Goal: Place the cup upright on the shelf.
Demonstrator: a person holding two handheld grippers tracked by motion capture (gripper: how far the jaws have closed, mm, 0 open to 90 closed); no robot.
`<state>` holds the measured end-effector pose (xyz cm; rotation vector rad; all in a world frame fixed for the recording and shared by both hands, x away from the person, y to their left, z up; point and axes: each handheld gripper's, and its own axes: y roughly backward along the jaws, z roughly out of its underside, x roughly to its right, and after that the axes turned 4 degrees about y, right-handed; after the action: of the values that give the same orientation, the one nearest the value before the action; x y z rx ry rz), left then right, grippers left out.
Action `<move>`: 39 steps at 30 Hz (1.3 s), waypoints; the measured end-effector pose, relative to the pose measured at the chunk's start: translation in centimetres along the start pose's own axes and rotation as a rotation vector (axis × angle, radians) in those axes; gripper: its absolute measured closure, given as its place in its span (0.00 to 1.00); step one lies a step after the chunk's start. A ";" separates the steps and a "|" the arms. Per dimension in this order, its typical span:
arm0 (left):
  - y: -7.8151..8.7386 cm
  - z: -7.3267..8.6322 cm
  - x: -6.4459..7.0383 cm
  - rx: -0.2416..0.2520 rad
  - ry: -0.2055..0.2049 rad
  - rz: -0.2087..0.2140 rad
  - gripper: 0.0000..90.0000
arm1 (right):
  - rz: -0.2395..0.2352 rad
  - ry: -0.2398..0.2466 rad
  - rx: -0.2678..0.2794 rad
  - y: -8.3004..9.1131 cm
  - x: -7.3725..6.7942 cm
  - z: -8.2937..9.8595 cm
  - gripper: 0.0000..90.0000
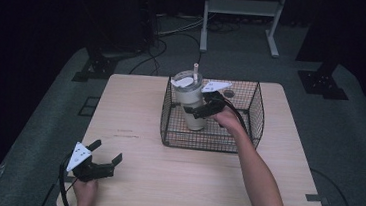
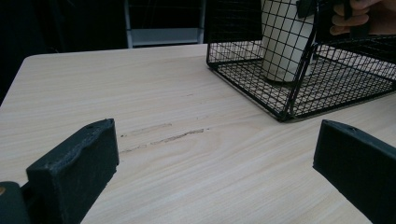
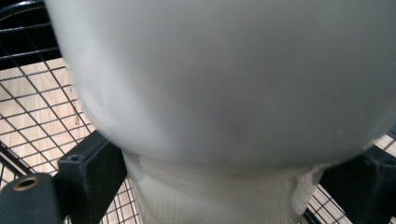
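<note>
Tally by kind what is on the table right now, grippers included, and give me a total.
Wire basket: 1
White tumbler with straw, standing in the basket: 1
Small round dark object in the basket's far corner, too small to identify: 1
Grippers: 2, the left gripper and the right gripper
Total: 5

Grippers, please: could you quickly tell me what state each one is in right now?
Left gripper: open, holding nothing, above the table.
Right gripper: shut on the tumbler in the basket.

Pale wooden table (image 1: 184,178), grey shelf frame (image 1: 242,8)
</note>
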<state>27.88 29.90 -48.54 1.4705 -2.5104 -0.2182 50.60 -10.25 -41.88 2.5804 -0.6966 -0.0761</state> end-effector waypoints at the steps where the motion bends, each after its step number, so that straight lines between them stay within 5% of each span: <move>1: 0.0 0.0 0.0 -0.001 -0.004 0.000 0.00 | 0.006 0.005 -0.009 0.2 0.0 0.1 0.09; 39: -0.2 0.0 0.1 -0.010 -0.006 -0.009 0.00 | 0.024 0.015 -0.056 2.6 0.3 1.0 0.09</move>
<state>27.97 29.71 -48.56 1.4797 -2.5044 -0.2370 49.45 -12.81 -41.58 2.5159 -0.7094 -0.0674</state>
